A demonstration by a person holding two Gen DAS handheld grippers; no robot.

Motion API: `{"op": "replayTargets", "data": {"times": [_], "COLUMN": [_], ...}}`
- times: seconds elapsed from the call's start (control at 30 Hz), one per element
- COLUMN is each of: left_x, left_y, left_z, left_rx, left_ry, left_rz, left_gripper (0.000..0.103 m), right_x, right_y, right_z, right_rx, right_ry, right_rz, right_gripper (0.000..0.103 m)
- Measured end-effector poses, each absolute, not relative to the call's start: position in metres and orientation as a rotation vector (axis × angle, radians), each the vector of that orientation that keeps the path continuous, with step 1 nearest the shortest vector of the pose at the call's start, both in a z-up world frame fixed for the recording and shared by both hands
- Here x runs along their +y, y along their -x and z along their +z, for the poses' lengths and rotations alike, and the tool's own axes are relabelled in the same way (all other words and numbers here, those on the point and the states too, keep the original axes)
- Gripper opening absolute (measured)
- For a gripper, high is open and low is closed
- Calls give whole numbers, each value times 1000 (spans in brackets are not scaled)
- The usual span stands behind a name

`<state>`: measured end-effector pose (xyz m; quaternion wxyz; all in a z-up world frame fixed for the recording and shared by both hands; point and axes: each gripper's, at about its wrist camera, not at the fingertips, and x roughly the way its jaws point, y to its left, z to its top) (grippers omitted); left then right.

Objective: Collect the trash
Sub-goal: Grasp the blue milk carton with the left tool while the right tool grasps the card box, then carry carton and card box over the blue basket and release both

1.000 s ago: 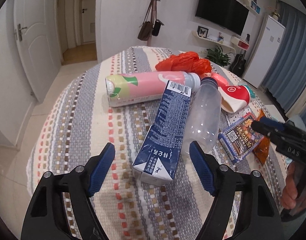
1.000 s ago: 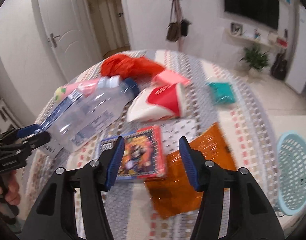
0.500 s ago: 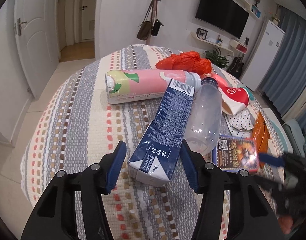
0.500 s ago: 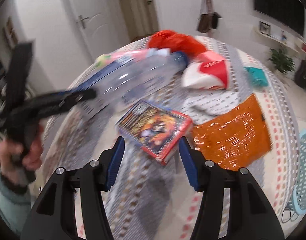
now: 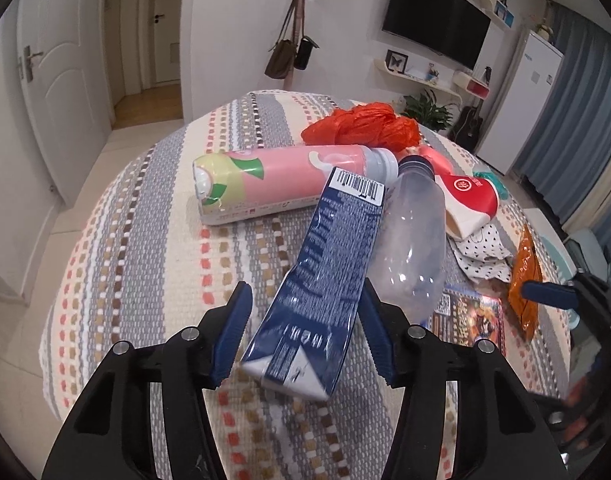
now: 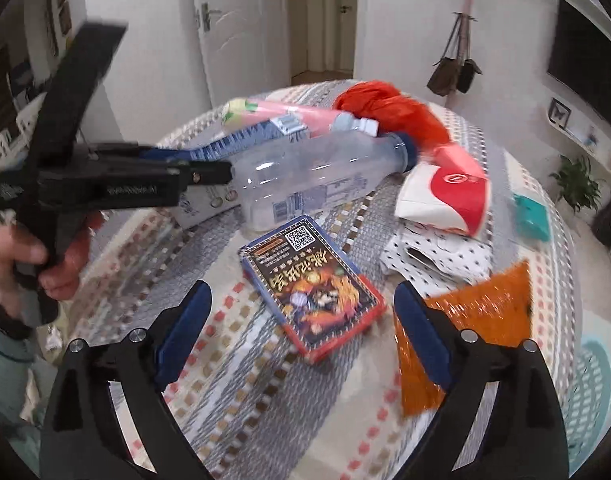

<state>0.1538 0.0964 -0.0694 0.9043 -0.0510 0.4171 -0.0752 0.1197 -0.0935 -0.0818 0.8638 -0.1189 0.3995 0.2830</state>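
Note:
A dark blue carton (image 5: 325,280) lies on the striped table between the fingers of my left gripper (image 5: 303,332), which is open around its near end, the right pad at its side. A clear bottle (image 5: 411,248) leans against it. My right gripper (image 6: 301,336) is open, its fingers on either side of a flat dark snack box (image 6: 313,284) with a red edge; it also shows in the left wrist view (image 5: 471,316). The left gripper shows in the right wrist view (image 6: 209,174).
A pink bottle (image 5: 281,184), an orange-red bag (image 5: 361,128), a red-and-white cup (image 5: 469,204), a dotted wrapper (image 6: 433,256), an orange wrapper (image 6: 473,324) and a teal packet (image 6: 531,218) lie on the round table. A light blue basket (image 6: 593,384) stands at the right.
My left gripper has narrowed and moved forward around the blue carton. My right gripper has swung left over the snack box and opened wider.

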Motion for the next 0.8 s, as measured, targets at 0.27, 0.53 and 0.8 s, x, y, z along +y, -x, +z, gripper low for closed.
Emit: {"op": "replayTargets", "data": {"times": [0.27, 0.53, 0.8], "left_x": [85, 87, 75], "left_y": [-156, -137, -112], "left_z": [-73, -55, -13], "left_rx": [862, 787, 663], "left_ry": [102, 123, 128], "left_rz": [-204, -214, -263], "left_gripper": [34, 34, 34], "right_x": [-77, -83, -117], "right_y": [-142, -131, -104], "right_z": [-101, -102, -60], "right_rx": [870, 874, 754], "right_ry": [250, 218, 139], "right_rz": [608, 577, 513], "right_gripper": [76, 60, 60]}}
